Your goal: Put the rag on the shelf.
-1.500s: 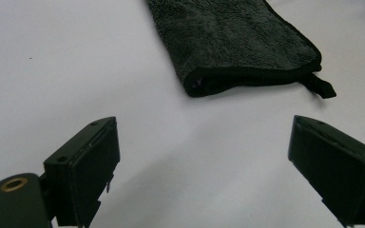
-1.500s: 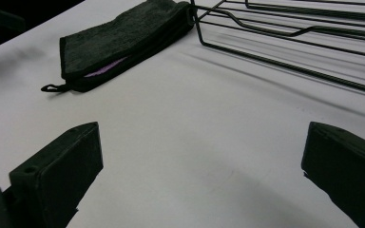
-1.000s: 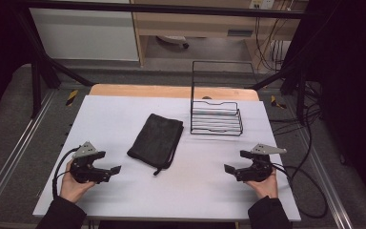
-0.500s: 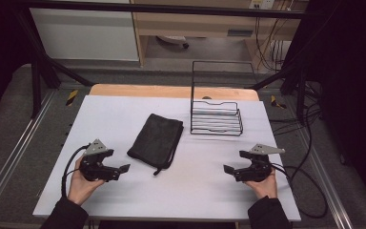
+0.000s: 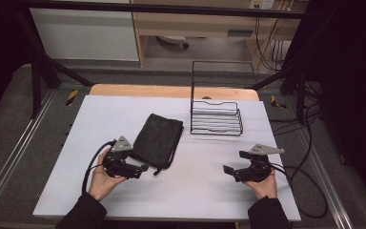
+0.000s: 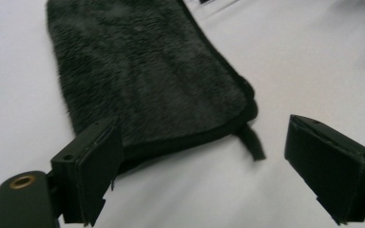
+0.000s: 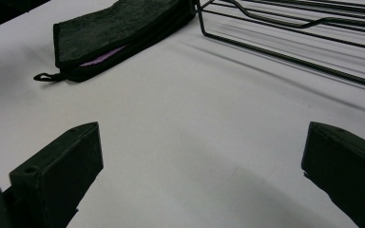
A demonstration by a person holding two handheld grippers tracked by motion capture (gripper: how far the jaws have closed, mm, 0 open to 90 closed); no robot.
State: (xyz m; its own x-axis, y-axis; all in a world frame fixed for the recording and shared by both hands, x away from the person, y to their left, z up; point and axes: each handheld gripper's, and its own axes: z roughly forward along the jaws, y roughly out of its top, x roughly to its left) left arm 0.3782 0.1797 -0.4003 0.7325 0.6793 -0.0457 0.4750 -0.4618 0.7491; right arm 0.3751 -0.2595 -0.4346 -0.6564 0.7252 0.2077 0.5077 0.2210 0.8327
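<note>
A folded black towel [image 5: 158, 138] lies flat in the middle of the white table [image 5: 124, 107]; its plush surface [image 6: 142, 76] has a stitched edge and a small loop [image 6: 253, 145] at the near corner. My left gripper [image 5: 142, 168] is open at the towel's near corner, its jaws spread to either side of that edge [image 6: 209, 180]. My right gripper [image 5: 228, 170] is open low over bare table at the right, apart from everything. In the right gripper view the towel [image 7: 119, 28] shows a purple lining in its fold.
A black wire rack [image 5: 216, 117] stands at the back right of the table, its base wires [image 7: 290, 28] ahead of my right gripper. Cables [image 5: 310, 157] trail off the table's right side. A wooden strip [image 5: 171, 90] runs along the far edge.
My left gripper has moved right and forward across the table to the towel's near corner. The right gripper has stayed in place.
</note>
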